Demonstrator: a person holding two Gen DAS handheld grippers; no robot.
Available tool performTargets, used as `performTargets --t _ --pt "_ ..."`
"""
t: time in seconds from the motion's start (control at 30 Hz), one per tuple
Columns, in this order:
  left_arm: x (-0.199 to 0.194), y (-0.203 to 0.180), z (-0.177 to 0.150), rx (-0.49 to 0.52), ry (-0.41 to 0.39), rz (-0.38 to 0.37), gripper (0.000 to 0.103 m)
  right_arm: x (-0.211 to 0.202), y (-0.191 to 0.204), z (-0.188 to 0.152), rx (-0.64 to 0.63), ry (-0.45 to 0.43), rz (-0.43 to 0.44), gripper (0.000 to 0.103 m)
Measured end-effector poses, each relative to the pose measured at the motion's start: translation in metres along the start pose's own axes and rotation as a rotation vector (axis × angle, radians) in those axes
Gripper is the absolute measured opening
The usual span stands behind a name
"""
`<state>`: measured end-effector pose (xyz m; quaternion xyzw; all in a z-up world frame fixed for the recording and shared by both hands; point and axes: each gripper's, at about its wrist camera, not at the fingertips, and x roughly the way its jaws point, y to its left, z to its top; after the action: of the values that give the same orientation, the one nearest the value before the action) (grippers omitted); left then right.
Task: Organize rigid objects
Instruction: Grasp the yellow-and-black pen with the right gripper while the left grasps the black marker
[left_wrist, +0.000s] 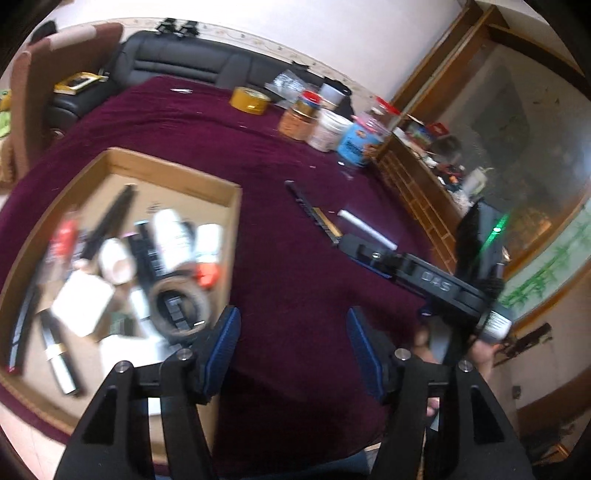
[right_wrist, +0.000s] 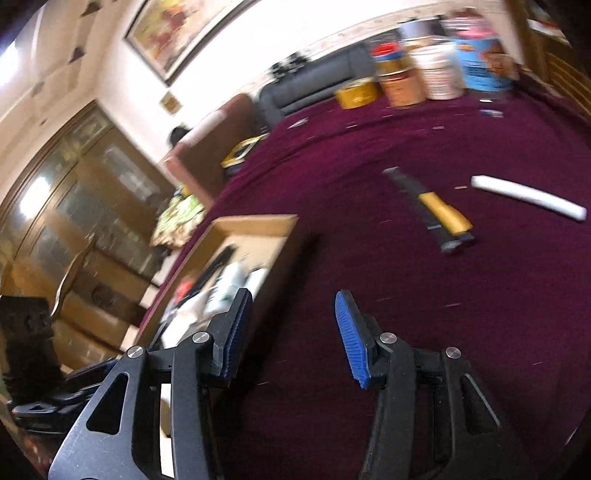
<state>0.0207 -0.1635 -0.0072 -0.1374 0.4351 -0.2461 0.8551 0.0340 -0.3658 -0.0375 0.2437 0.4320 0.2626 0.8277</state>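
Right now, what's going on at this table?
A person holding a two-finger gripper in each hand is sorting loose items into a shallow cardboard box on a maroon tablecloth. Both the left gripper and the right gripper are open and empty. The box already holds a jumble of items, including a tape roll. Still out on the cloth are a black-and-yellow utility knife and a white stick, lying apart from each other. Jars and tins stand at the far edge.

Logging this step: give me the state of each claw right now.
Left claw: open, nothing between its pads.
Right claw: open, holding nothing.
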Motion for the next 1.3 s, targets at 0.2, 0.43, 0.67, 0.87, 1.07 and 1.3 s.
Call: performTargets --t 0.2,0.43,0.67,0.87,1.07,1.3 --pt "0.027 -0.024 0.012 0.029 0.045 -0.022 0.060 0.004 -0.051 0.039 0.142 0.014 0.004 0.047" --pt "0.033 -0.024 0.007 0.021 0.074 -0.020 0.060 0.046 -0.078 0.082 0.157 0.045 -0.100 0.037" --pt "0.032 -0.016 0.009 -0.002 0.084 -0.001 0.060 0.087 -0.105 0.085 0.168 0.109 -0.158 0.022" --pt "0.040 -0.024 0.015 0.028 0.105 0.017 0.060 0.093 -0.088 0.084 0.018 0.091 -0.253 0.020" --pt "0.050 -0.040 0.029 0.073 0.105 0.050 0.060 0.102 -0.078 0.084 -0.076 0.080 -0.315 0.020" --pt "0.060 -0.047 0.059 0.066 0.121 0.066 0.060 0.100 -0.063 0.069 -0.180 0.107 -0.362 0.011"
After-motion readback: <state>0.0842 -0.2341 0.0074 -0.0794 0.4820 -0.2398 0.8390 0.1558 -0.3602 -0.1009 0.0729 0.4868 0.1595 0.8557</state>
